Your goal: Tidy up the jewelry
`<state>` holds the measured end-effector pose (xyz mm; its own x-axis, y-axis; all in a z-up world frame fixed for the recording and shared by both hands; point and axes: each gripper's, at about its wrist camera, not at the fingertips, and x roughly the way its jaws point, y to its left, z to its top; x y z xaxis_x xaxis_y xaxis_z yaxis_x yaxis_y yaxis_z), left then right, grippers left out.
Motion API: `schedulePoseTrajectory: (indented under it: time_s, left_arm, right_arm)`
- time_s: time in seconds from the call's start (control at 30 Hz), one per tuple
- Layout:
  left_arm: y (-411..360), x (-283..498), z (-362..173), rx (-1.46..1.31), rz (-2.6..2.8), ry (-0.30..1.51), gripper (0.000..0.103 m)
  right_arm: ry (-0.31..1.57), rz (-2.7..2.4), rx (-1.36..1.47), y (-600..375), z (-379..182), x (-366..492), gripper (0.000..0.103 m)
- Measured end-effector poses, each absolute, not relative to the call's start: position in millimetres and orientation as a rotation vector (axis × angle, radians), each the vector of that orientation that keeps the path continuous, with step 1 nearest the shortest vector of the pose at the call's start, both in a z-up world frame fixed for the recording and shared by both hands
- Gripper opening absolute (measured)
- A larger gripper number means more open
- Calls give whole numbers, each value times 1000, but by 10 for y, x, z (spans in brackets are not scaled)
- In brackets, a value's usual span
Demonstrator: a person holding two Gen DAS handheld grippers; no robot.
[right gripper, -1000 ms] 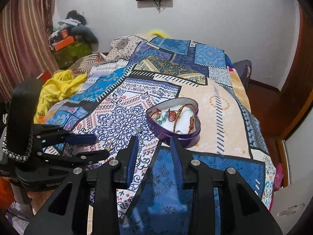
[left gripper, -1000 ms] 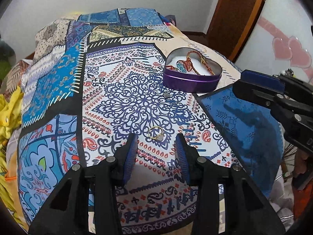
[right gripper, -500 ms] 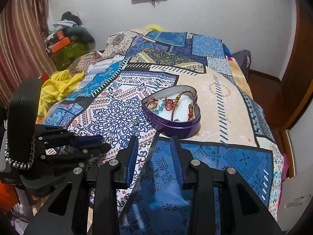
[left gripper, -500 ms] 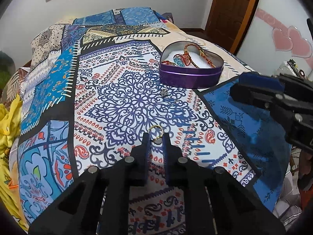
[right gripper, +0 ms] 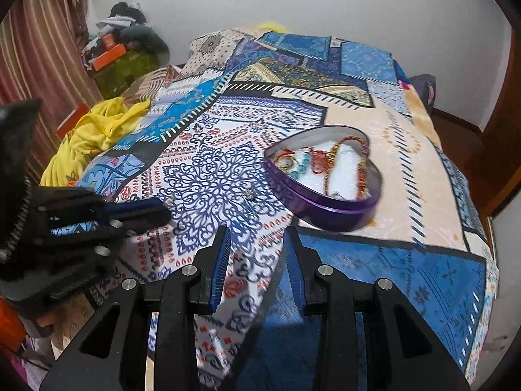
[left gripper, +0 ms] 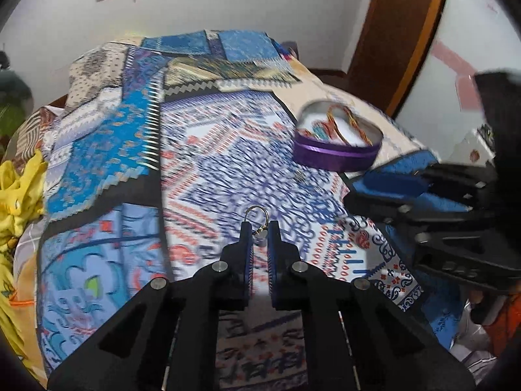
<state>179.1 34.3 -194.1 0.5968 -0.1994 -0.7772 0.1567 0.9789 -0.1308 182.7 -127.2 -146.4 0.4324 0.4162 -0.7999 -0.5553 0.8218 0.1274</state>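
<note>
Ring (left gripper: 257,220) is finally off the bedspread (left gripper: 202,150): a second ago it lay flat between my left gripper's (left gripper: 259,232) spread fingers, now they're clamped on its stone end and it hangs lifted near the bed's front edge. So I reckon next stop is the heart tin (left gripper: 337,145) toward the right edge. Count: one ring, one tin holding a few bracelets I can't separate, one small charm (right gripper: 250,193) loose on the cloth. Right gripper (right gripper: 257,244) hovers, fingers apart, holding nothing.
</note>
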Motion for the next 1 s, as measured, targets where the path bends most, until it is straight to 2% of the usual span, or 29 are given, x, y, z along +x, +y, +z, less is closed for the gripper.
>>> schedulePoseTrajectory:
  time_s: [0.37,0.8,1.0]
  left_arm:
    - [502,1742,-1777,-80,-195,830,7]
    - [553,1758,-1788,-100,-194,823,7]
    - [574,1727,-1770,-106,-175,820,7]
  right_arm:
    - [942,605,-237,-935,-1529,1965,28]
    - [995,586,-237,-872,-1682,2096,15]
    - [993,559,-234,-853,-1677,2139,14]
